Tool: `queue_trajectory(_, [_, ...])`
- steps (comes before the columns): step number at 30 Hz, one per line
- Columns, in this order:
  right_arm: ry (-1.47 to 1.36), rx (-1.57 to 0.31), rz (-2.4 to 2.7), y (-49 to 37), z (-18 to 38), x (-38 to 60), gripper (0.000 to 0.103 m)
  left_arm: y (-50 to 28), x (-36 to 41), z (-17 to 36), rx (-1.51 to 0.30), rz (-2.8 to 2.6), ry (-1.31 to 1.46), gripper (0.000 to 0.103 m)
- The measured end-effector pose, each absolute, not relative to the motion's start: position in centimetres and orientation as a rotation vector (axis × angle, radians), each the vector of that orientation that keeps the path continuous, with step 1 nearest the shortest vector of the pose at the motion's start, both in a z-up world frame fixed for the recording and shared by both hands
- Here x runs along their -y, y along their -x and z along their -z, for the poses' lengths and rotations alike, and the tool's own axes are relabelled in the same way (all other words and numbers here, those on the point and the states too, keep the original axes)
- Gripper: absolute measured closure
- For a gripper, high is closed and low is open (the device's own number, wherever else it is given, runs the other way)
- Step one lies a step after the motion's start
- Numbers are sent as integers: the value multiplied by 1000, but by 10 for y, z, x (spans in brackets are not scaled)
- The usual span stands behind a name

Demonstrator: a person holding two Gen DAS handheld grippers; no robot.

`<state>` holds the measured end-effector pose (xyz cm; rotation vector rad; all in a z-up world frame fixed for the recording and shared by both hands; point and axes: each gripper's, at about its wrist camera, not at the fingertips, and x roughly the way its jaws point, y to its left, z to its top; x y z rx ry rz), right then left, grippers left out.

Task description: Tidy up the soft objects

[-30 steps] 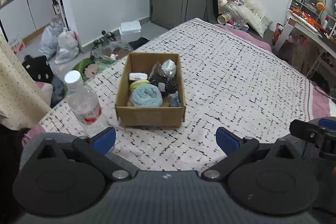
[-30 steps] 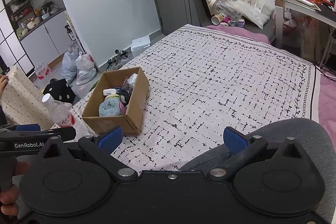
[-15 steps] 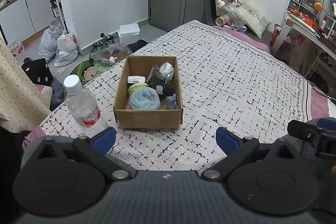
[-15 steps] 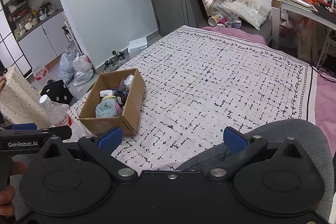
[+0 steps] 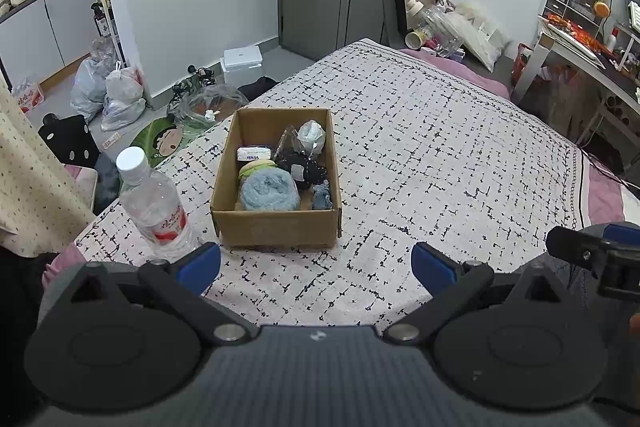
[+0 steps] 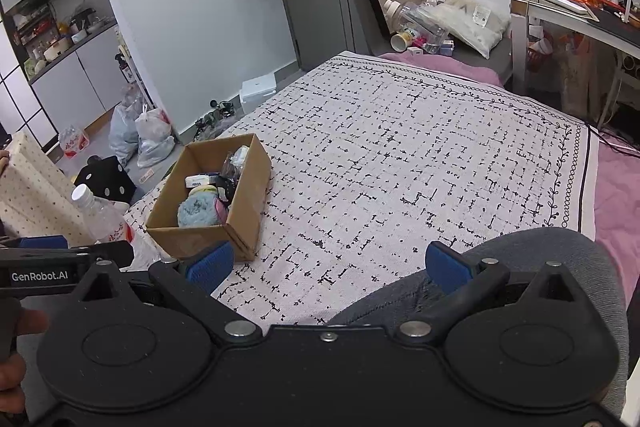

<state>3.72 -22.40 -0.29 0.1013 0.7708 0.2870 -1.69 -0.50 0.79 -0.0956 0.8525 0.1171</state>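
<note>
One cardboard box (image 5: pixel 276 227) is sitting on the patterned bedspread (image 5: pixel 420 155), near its left edge, and it is holding the soft things. Six items can be counted inside: one blue fluffy bundle (image 5: pixel 269 190) lying against the near wall, one green and cream piece (image 5: pixel 256 167) just behind it, one small white packet (image 5: pixel 253 153) further back, one dark bundle (image 5: pixel 306 169) to the right, one clear crinkled bag (image 5: pixel 312 135) at the far right corner, and one small blue-grey piece (image 5: pixel 322 195) in the near right corner. What lies under them cannot be told.

One plastic water bottle (image 5: pixel 154 205) with a white cap is standing upright just left of the box.

Two grippers are showing. The left gripper (image 5: pixel 316 263) is hovering low over the bedspread, just short of the box, with its two blue-tipped fingers (image 5: pixel 200 263) spread wide and gripping nothing. The right gripper (image 6: pixel 328 263) is hanging further right, over a grey-clad knee (image 6: pixel 520 259), and its fingers are likewise spread wide and empty. In the right wrist view the box (image 6: pixel 192 239) is lying ahead and to the left.
</note>
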Motion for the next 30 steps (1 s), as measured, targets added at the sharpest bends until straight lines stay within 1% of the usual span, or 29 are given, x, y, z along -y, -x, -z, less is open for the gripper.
queue_trajectory(30, [-98, -768, -290, -36, 5, 225, 0, 19, 7, -11, -843, -117, 95, 2])
